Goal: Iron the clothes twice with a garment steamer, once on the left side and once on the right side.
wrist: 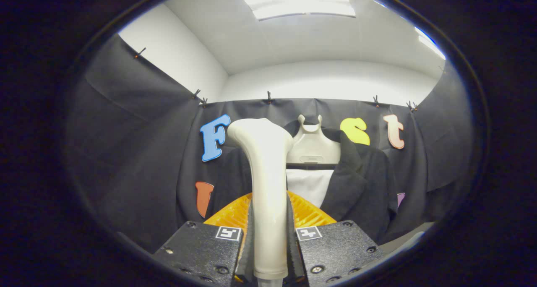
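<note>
A cream garment steamer point(265, 182) stands upright between my two fingers, its handle clamped by them and its bent head rising above them. My gripper point(269, 241) is shut on that handle. Beyond the steamer hangs a dark jacket point(361, 182) on a cream hanger stand point(312, 146), with a white panel point(309, 185) showing between its lapels. The steamer's head sits in front of the jacket's left side and hides part of it.
Black cloth walls point(138, 152) close in the booth on the left, back and right. A white ceiling with a bright light panel point(300, 3) is overhead. A strip of pale surface point(409, 241) shows low on the right, below the jacket.
</note>
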Tool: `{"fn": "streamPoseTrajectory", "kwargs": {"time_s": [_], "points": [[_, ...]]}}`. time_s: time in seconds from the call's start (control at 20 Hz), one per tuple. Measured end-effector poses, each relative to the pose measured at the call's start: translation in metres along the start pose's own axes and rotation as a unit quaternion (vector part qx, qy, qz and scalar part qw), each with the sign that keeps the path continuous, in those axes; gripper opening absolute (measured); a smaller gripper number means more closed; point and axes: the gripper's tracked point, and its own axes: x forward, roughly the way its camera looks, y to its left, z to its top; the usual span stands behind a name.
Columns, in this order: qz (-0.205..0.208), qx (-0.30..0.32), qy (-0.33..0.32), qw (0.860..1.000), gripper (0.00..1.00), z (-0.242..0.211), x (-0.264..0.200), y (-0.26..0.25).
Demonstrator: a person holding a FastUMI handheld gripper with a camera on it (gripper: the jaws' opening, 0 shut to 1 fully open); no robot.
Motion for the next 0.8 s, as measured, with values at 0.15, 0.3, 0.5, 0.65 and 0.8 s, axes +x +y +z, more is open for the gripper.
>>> {"fn": "streamPoseTrajectory", "kwargs": {"time_s": [0.15, 0.3, 0.5, 0.65, 0.8], "points": [[-0.014, -0.027, -0.009, 0.999, 0.34, 0.005, 0.02, 0.009], [-0.018, -0.042, 0.002, 0.999, 0.35, -0.009, 0.028, 0.012], [-0.016, -0.037, 0.01, 0.999, 0.34, -0.028, 0.018, 0.012], [-0.021, -0.034, 0.018, 0.999, 0.34, -0.043, 0.004, 0.004], [-0.025, -0.023, 0.043, 0.998, 0.34, -0.059, -0.007, -0.004]]}}
